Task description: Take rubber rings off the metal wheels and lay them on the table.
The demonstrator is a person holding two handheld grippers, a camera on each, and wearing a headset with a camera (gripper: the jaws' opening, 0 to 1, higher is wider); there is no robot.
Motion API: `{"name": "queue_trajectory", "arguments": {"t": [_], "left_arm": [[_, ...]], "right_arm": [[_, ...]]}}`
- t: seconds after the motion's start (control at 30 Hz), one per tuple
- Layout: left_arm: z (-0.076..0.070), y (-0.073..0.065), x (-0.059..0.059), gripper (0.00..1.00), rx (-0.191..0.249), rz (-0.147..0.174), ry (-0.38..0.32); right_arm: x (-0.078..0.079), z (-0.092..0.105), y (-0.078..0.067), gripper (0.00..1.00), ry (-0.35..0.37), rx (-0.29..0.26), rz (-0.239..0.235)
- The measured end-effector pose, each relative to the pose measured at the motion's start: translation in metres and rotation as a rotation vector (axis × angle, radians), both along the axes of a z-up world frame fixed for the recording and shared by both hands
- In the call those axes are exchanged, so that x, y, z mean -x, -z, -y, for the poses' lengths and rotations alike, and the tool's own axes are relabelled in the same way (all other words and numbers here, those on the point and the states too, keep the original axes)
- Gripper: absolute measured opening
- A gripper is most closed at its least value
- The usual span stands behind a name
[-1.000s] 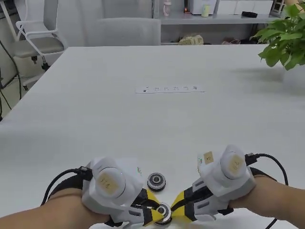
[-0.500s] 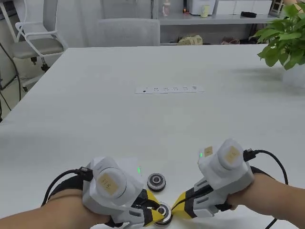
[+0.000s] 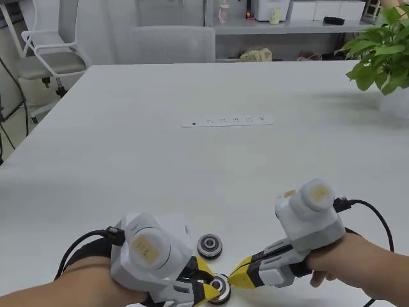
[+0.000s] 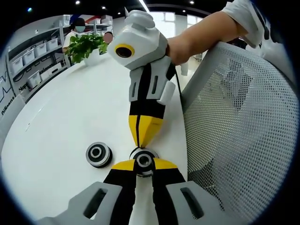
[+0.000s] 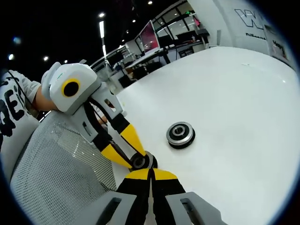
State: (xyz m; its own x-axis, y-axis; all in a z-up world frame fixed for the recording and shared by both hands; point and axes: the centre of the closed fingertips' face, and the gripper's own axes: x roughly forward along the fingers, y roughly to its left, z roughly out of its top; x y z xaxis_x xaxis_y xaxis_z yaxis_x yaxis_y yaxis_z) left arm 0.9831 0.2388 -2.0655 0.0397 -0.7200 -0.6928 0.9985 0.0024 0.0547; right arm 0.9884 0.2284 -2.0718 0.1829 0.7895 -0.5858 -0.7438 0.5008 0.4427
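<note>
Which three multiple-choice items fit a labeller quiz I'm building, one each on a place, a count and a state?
1. Where is the loose wheel?
A. on the table beside the gripped wheel
B. by the plant
C. on a chair

2. How many metal wheels are there?
A. one
B. three
C. two

3. How are the right tongs?
A. wide open
B. shut, tips at the gripped wheel
C. lying flat on the table

Key:
1 A, the head view shows it lying next to the gripped one.
2 C, one is loose and one sits between the left tongs.
3 B, the right gripper view shows the jaws together at that wheel.
</note>
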Motion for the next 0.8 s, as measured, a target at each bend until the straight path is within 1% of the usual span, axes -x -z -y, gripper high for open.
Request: {"name": "queue_trajectory", "arguments": {"t": [0.1, 0.2, 0.33, 0.53, 0.63, 0.67, 0.7, 0.73, 0.77, 0.8], "left_arm": [[0.0, 0.0, 0.0, 0.06, -0.002, -0.001, -0.002], [0.0, 0.0, 0.0, 0.06, -0.005, -0.003, -0.006], [0.001, 0.0, 0.0, 0.06, -0.012, -0.005, -0.013], [0.001, 0.0, 0.001, 0.06, -0.017, -0.012, -0.02], [0.001, 0.0, 0.001, 0.06, -0.017, -0.013, -0.02], [0.001, 0.0, 0.001, 0.06, -0.017, -0.013, -0.02], [0.002, 0.0, 0.001, 0.06, -0.016, -0.01, -0.021], [0.001, 0.0, 0.001, 0.06, -0.019, -0.009, -0.019], [0.001, 0.0, 0.0, 0.06, -0.016, -0.015, -0.025], [0.001, 0.0, 0.0, 0.06, -0.015, -0.013, -0.023]], "right_arm": [[0.001, -0.002, -0.002, 0.0, 0.004, -0.022, -0.012], [0.002, -0.002, -0.003, 0.0, 0.009, -0.023, -0.02], [0.003, -0.004, -0.007, 0.0, 0.018, -0.046, -0.038], [0.006, -0.009, -0.009, 0.0, 0.003, -0.055, -0.034], [0.008, -0.014, -0.011, 0.0, -0.013, -0.065, -0.029], [0.009, -0.017, -0.012, 0.0, -0.018, -0.076, -0.032], [0.019, -0.032, -0.027, 0.0, -0.071, -0.181, -0.066], [0.018, -0.031, -0.024, 0.0, -0.057, -0.145, -0.055], [0.012, -0.025, -0.019, 0.0, -0.085, -0.074, 0.022], [0.011, -0.024, -0.017, 0.0, -0.072, -0.068, 0.016]]}}
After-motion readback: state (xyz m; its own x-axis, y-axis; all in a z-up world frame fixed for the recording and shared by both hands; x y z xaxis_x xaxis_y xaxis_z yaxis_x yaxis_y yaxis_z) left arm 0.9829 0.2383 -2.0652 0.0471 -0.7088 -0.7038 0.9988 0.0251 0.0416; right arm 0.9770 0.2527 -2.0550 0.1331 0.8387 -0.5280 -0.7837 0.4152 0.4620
